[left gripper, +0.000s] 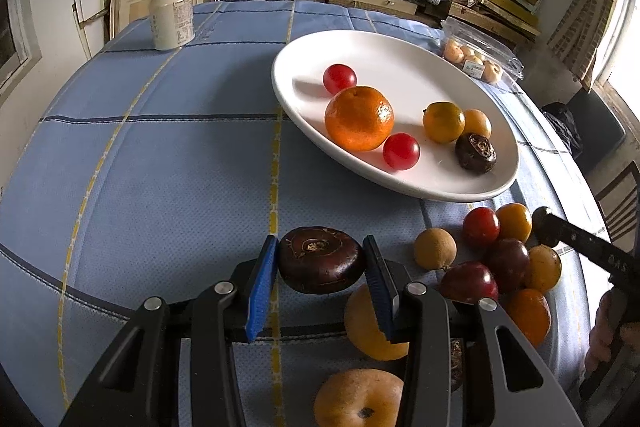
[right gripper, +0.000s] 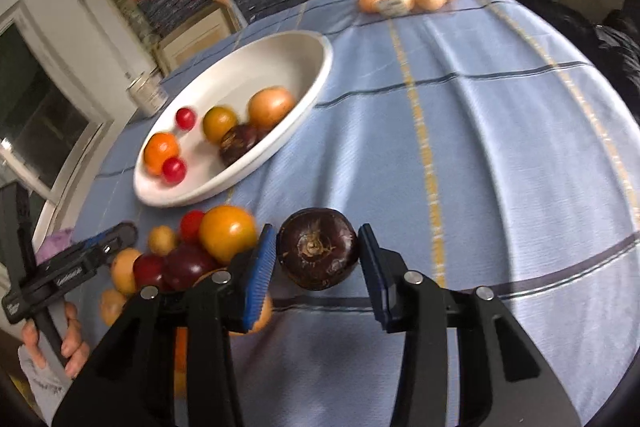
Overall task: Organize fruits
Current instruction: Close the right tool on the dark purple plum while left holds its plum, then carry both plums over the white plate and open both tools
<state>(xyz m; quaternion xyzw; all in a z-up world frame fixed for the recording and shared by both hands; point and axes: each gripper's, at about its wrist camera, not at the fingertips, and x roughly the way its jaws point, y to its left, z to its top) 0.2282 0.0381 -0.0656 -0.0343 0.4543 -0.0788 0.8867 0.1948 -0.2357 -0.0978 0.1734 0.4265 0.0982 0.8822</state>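
Left wrist: dark fruit (left gripper: pixel 321 259) pinched between left hand-held gripper (left gripper: pixel 320 267) pads

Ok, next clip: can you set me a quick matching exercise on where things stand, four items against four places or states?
Items:
1. mandarin
2. drink can
3. clear clamshell box
4. left gripper

Places or states:
A. upright on the tablecloth, far left of the plate
B. shut on a dark water chestnut
C. on the white plate, among cherry tomatoes
D. on the cloth beyond the plate's far right rim

Pairs: 1-C, 2-A, 3-D, 4-B
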